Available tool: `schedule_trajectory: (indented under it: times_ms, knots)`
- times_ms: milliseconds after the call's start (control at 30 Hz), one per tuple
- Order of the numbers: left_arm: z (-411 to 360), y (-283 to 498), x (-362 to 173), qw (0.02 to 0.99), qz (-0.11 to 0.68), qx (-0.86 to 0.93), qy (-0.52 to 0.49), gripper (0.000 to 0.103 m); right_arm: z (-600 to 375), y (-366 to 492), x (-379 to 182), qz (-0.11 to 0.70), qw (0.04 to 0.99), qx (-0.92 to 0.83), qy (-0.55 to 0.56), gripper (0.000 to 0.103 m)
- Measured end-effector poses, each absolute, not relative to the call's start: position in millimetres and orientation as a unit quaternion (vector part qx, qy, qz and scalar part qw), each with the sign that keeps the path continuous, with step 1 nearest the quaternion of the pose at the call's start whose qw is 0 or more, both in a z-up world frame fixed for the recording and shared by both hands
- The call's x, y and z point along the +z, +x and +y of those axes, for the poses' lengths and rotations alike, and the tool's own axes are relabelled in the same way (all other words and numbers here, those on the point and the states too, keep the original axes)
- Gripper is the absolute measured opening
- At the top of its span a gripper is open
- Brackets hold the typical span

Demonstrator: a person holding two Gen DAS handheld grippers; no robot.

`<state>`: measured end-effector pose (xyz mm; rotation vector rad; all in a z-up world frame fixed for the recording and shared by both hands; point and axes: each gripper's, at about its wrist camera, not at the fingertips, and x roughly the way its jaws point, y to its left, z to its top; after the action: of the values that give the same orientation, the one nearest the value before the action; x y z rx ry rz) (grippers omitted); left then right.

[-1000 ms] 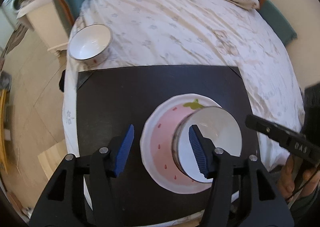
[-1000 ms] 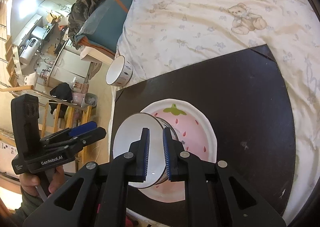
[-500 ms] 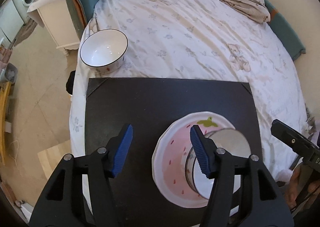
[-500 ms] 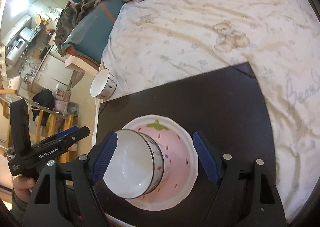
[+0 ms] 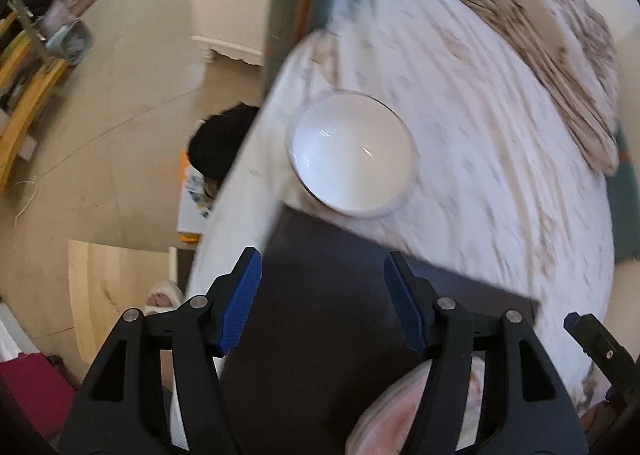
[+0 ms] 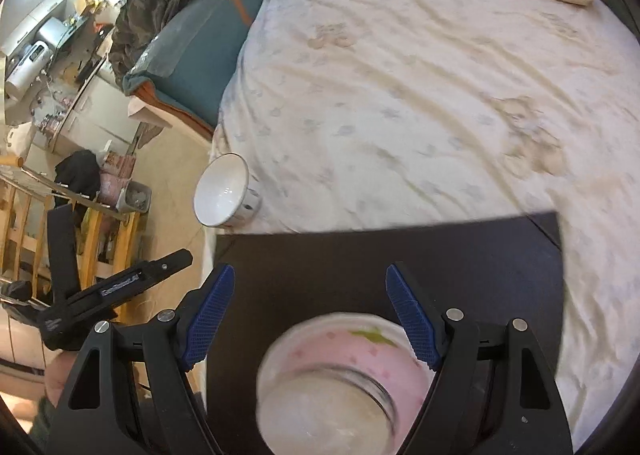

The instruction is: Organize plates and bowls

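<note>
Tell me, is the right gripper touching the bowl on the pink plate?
Apart. The right wrist view shows the right gripper open, pads clear of the bowl.

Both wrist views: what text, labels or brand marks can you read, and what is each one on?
Printed strip on the side of the left gripper, seen in the right wrist view: white lettering, too blurred to read.
Small white mark lower on the same gripper body: unreadable.
Left wrist view: no readable text.

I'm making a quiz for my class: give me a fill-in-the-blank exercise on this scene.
1. The bowl inside the pink plate rests on the ____ board.
2. The second bowl sits on the ____ sheet, beyond the board.
3. The right gripper pads are ____ in colour.

Missing words: black; bed; blue
</note>
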<state>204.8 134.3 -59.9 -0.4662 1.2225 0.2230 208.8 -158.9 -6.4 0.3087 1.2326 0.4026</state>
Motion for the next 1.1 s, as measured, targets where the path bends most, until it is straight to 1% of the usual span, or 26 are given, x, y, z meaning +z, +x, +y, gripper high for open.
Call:
schedule_trajectory:
  times_ms: [200, 300, 367, 433, 533, 667, 767, 800, 867, 900, 933, 967, 1000, 1033, 1100]
  knots:
    - [161.8, 229.4, -81.7, 0.78, 0.562, 0.135, -0.24, 0.062, -107.6, 256.8, -45.2, 0.618, 0.746, 0.201, 0.147, 0.081]
    - [168.0, 243.0, -93.6, 0.772, 0.571, 0.137, -0.242, 0.061, -82.3, 277.8, -66.0, 0.64, 0.736, 0.179, 0.132, 0.078]
    - [168.9, 251.4, -96.8, 0.774, 0.57, 0.13, -0.244, 0.061, -64.6, 289.8, -76.8, 0.644, 0.74, 0.164, 0.106, 0.074]
    - [170.5, 263.0, -98.3, 0.782, 0.565, 0.127, -0.232, 0.061, -51.6, 296.9, -90.4, 0.657, 0.725, 0.172, 0.109, 0.063]
    - [176.1, 271.8, -106.5, 0.78, 0.568, 0.123, -0.233, 0.061, -37.7, 305.8, -106.5, 0.664, 0.717, 0.178, 0.117, 0.056]
    - [189.2, 274.9, -119.6, 0.766, 0.578, 0.126, -0.253, 0.061, -26.0, 311.7, -119.3, 0.669, 0.711, 0.18, 0.119, 0.051]
    - [192.4, 278.5, -125.1, 0.765, 0.58, 0.12, -0.253, 0.052, -17.4, 316.8, -125.8, 0.672, 0.709, 0.18, 0.114, 0.048]
    - [190.8, 280.8, -126.5, 0.765, 0.583, 0.116, -0.25, 0.049, -15.4, 318.0, -127.9, 0.673, 0.709, 0.179, 0.115, 0.045]
    - [188.0, 283.7, -132.4, 0.762, 0.593, 0.105, -0.24, 0.035, -11.1, 320.1, -132.1, 0.675, 0.708, 0.175, 0.113, 0.04]
    - [186.4, 284.4, -135.3, 0.758, 0.599, 0.1, -0.236, 0.023, -8.4, 320.9, -133.2, 0.675, 0.709, 0.174, 0.111, 0.035]
    - [184.9, 284.7, -137.9, 0.756, 0.603, 0.094, -0.237, 0.016, -4.9, 321.2, -135.0, 0.675, 0.71, 0.171, 0.106, 0.029]
    - [183.4, 284.8, -139.2, 0.755, 0.605, 0.087, -0.238, 0.011, -2.0, 321.5, -135.8, 0.676, 0.71, 0.171, 0.101, 0.026]
    - [179.5, 285.4, -138.3, 0.757, 0.605, 0.078, -0.233, 0.006, 0.4, 321.7, -136.8, 0.676, 0.71, 0.173, 0.097, 0.02]
    - [175.7, 285.9, -135.8, 0.76, 0.607, 0.079, -0.219, 0.006, 4.4, 320.5, -136.1, 0.674, 0.71, 0.179, 0.095, 0.012]
    - [170.6, 286.3, -129.6, 0.765, 0.606, 0.082, -0.203, 0.006, 7.4, 318.1, -131.7, 0.666, 0.72, 0.175, 0.086, 0.012]
